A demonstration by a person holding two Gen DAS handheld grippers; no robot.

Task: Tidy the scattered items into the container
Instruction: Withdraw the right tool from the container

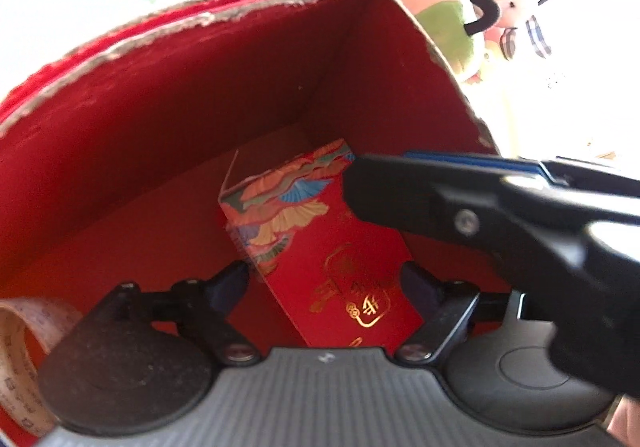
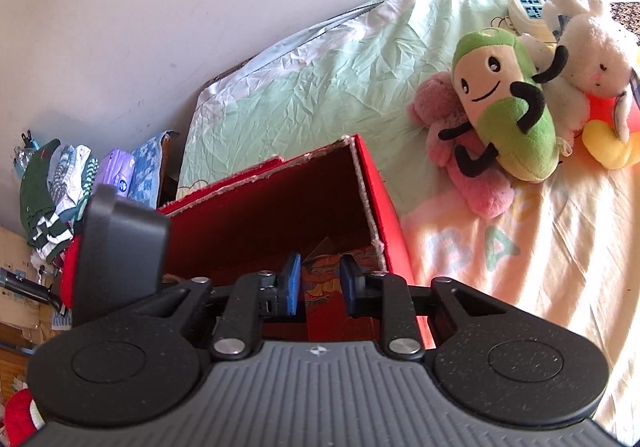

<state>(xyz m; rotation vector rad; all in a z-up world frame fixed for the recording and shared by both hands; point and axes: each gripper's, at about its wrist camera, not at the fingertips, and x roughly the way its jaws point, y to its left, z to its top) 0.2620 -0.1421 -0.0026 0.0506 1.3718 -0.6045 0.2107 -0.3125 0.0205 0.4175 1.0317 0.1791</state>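
Observation:
A red cardboard box with torn rims stands open on the bed; it also shows in the right wrist view. Inside it a small red gift carton with gold characters and fan patterns stands tilted. My left gripper is inside the box with its jaws wide on either side of the carton, not pressing it. My right gripper hovers at the box's near rim, blue pads apart over the carton. The right gripper's body crosses the left wrist view.
A green smiling plush, a pink plush and a white rabbit plush lie on the bed right of the box. A power strip lies behind them. Folded clothes sit at the left by the wall.

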